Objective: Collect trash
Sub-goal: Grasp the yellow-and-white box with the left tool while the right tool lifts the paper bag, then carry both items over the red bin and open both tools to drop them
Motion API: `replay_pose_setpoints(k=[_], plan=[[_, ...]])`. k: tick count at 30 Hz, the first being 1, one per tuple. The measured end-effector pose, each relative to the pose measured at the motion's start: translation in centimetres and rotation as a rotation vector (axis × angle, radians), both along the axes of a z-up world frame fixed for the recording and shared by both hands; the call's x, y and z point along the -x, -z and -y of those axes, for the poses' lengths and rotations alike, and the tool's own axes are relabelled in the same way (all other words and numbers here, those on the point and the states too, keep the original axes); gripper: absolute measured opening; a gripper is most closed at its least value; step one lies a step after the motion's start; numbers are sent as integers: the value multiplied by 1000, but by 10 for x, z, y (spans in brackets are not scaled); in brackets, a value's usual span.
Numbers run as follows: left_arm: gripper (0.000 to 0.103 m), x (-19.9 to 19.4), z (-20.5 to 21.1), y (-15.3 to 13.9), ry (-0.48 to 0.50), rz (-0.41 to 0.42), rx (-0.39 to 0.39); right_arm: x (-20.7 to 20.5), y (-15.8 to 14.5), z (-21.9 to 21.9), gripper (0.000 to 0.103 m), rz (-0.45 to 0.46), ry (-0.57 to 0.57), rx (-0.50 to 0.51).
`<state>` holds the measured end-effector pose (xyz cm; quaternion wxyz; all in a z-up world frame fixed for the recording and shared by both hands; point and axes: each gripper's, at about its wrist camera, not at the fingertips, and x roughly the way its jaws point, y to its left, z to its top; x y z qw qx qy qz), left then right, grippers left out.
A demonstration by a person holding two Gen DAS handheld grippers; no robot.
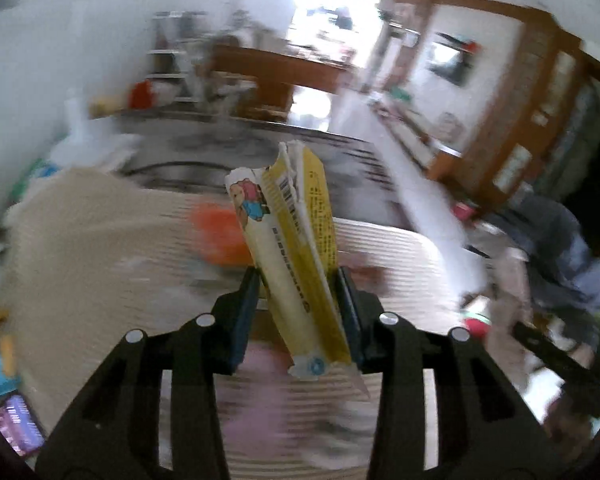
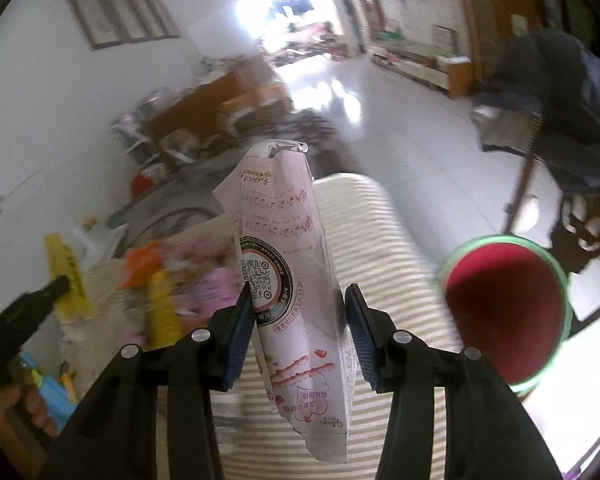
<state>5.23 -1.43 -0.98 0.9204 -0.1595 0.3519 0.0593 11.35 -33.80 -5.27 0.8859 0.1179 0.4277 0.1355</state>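
Yellow wrapper (image 1: 296, 248) stands clamped between the left tongs (image 1: 298, 312); right tongs (image 2: 300, 320) pinch a pink wrapper (image 2: 296, 280).

Motion blur smears the orange (image 1: 216, 236) and pink (image 1: 260, 392) litter on the striped bench (image 1: 100, 240); item types cannot be determined. The yellow wrapper (image 1: 296, 264) hides the bench behind it. The bottom edge crops both tool bodies. The pink wrapper (image 2: 296, 292) print is too small to read. The red bin (image 2: 504, 312) interior is indistinct.
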Motion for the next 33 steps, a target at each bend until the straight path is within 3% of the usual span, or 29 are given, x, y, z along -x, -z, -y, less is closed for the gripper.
replay_pose_setpoints(k=[6, 12, 25, 28, 31, 33], plan=[[38, -41, 93, 20, 178, -58, 70, -22, 48, 95, 44, -154, 156, 69], [38, -70, 179, 51, 353, -150, 93, -27, 77, 145, 52, -215, 187, 61], [39, -123, 321, 103, 633, -278, 105, -13, 57, 224, 59, -155, 312, 24], [45, -126, 339, 107, 675, -291, 103, -9, 55, 236, 59, -150, 341, 17], [70, -125, 344, 106, 670, -289, 104, -7, 52, 240, 59, -143, 354, 18], [74, -123, 338, 101, 651, -272, 114, -6, 50, 239, 59, -136, 356, 17]])
